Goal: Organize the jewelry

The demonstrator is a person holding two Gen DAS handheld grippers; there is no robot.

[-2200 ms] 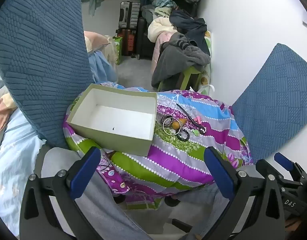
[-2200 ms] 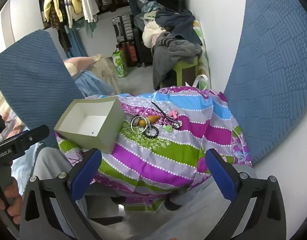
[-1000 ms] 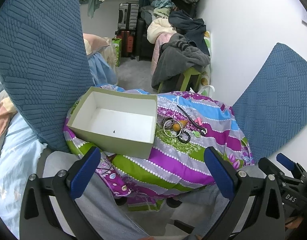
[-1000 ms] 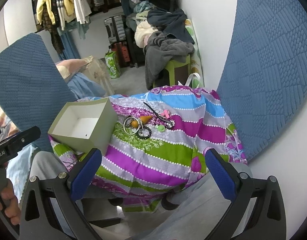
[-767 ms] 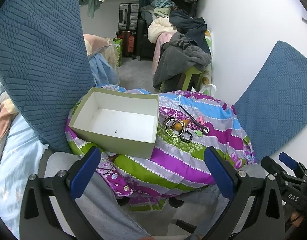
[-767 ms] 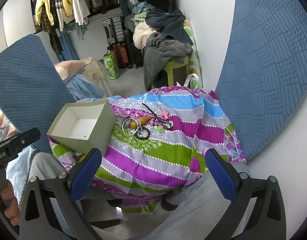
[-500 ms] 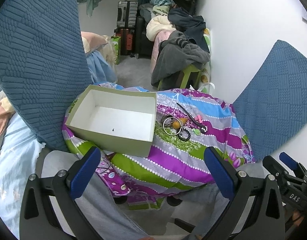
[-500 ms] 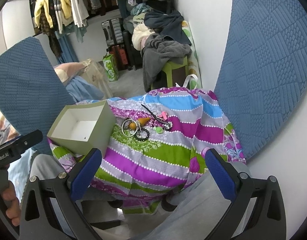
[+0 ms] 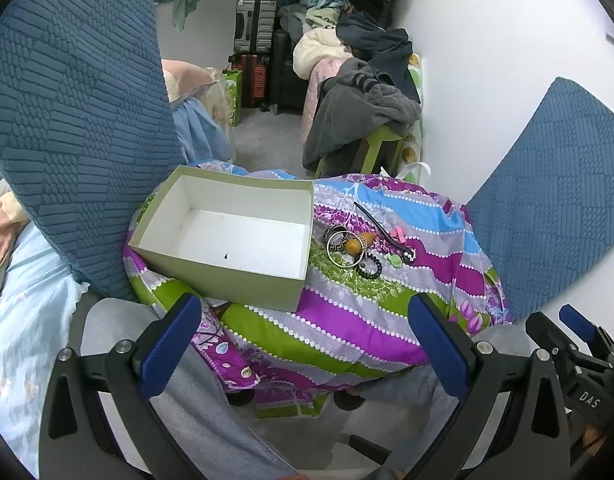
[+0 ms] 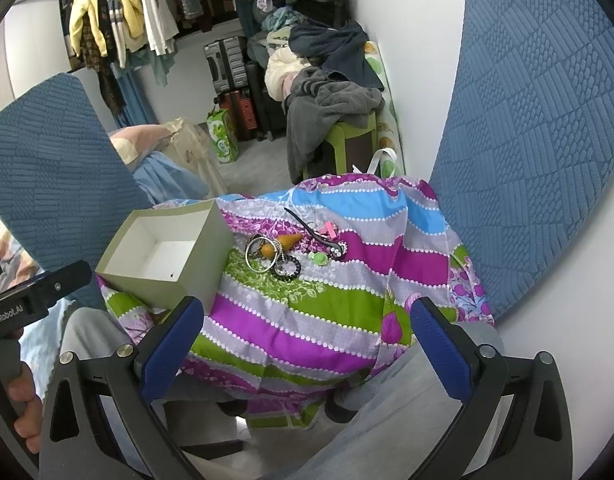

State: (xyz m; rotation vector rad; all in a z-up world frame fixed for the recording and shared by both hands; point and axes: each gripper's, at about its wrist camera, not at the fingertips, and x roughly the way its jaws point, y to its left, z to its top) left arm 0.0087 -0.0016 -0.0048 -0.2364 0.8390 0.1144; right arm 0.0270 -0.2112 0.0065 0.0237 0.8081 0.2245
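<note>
Metal bangles (image 9: 344, 248), black beads (tangled heap) beside box (image 9: 231, 236); both tools wide, empty.

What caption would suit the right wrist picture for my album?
Open right gripper hovers above a striped cloth with a small jewelry pile beside an open box.

The little heap of jewelry (image 9: 357, 249) beside the box (image 9: 227, 236) is too small and tangled to sort out piece by piece. The cloth (image 10: 307, 312) hides whatever carries it. Both blue cushions (image 10: 539, 128) run off frame.
</note>
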